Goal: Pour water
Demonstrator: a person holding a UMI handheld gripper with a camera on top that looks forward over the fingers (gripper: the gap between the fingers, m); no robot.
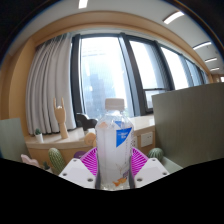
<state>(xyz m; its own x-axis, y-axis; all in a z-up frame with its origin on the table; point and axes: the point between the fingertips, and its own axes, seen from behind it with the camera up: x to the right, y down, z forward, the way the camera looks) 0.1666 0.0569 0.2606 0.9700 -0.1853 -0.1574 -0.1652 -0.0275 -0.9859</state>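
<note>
My hand-held gripper (113,168) is clamped on the water bottle (115,143); both purple pads (89,163) press its sides low on the body, bottle upright between the fingers and filling the middle of my view. White cap (114,103) is on top, so as far as I can see it's capped. Light blue label (117,140) wraps the mid section.

Handling guess: thin clear plastic, so soft-walled, and it will dent if I squeeze hard. Looks fairly full, though I can't read the level exactly, so it's probably moderately heavy and top-loaded with a grip this low. The wall is smooth and likely slick, and the label band probably gives the pads more bite. Best hold is across the straight body near or just under the label, not the tapered shoulder. Water will slosh on the tilt, so rotate slowly. The cap needs to come off before any pour.

Just behind the bottle, small green cactus-like plants (56,158) sit either side of the fingers on the counter (45,145). A grey partition panel (190,120) stands to one side. Further back is a wooden figure (62,120) on the ledge, then grey curtains (45,85) and big windows (105,70). Ceiling strip lights (173,17) are farthest. No cup or receiving vessel that I can see.
</note>
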